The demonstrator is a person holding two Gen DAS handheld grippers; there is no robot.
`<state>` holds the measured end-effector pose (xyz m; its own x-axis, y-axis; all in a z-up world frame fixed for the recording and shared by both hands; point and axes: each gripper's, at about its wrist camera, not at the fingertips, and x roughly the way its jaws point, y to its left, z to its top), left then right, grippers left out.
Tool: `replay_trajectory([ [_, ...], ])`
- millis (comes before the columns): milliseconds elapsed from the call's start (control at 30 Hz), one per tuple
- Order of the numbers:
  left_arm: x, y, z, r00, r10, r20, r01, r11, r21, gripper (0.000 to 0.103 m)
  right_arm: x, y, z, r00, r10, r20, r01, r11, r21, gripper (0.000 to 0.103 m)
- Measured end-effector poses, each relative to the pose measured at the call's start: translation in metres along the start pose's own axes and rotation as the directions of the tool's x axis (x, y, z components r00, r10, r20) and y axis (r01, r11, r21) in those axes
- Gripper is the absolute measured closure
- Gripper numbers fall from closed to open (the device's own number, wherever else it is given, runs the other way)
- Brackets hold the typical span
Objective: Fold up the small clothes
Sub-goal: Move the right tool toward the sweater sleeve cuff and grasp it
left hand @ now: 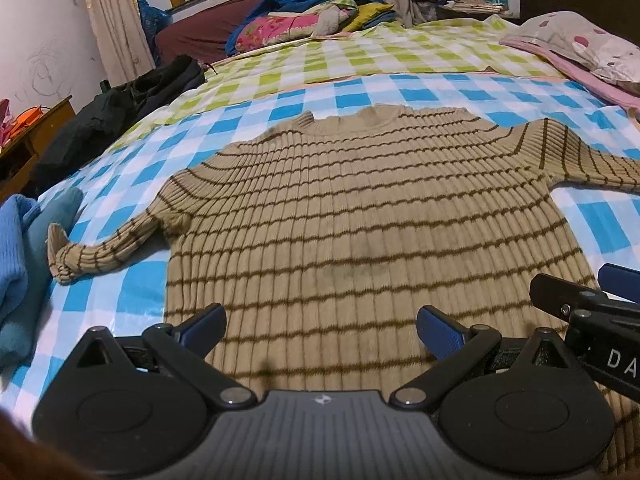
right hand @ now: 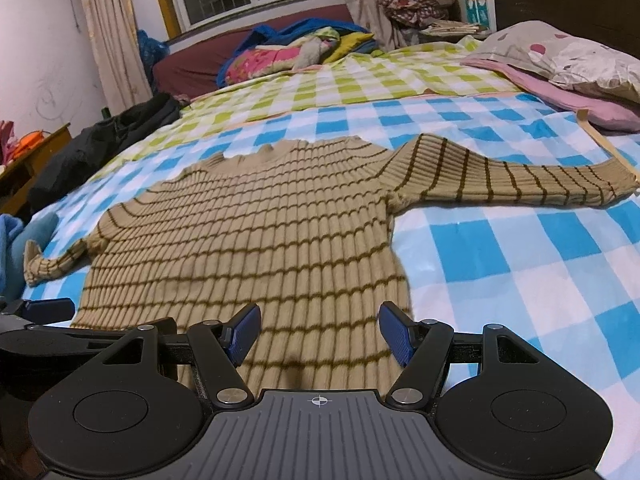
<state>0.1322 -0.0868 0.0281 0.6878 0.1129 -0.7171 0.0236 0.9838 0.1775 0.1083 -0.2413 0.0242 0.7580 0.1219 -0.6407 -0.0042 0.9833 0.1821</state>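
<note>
A tan ribbed sweater (left hand: 360, 220) with thin brown stripes lies flat on the blue-checked bedsheet (right hand: 500, 248), collar away from the cameras, both sleeves spread out to the sides. The left gripper (left hand: 320, 332) hangs over its lower hem, jaws spread wide — nothing between them. The right gripper (right hand: 318, 330) (just beside the left one) sits near the hem's right corner, likewise open and empty. A folded blue garment (left hand: 20, 264) rests by the left cuff.
</note>
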Motion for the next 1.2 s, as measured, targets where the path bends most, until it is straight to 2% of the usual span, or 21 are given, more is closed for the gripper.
replay_trajectory([
  [700, 0.014, -0.027, 0.030, 0.999, -0.015, 0.031, 0.013, 0.999, 0.044, 0.000, 0.016, -0.025, 0.024, 0.999, -0.027, 0.031, 0.026, 0.999, 0.030, 0.037],
  [1200, 0.029, -0.076, 0.052, 0.997, -0.074, 0.039, 0.068, 0.989, 0.131, 0.000, 0.023, -0.079, 0.037, 0.994, -0.094, 0.049, 0.088, 0.988, 0.126, 0.037],
])
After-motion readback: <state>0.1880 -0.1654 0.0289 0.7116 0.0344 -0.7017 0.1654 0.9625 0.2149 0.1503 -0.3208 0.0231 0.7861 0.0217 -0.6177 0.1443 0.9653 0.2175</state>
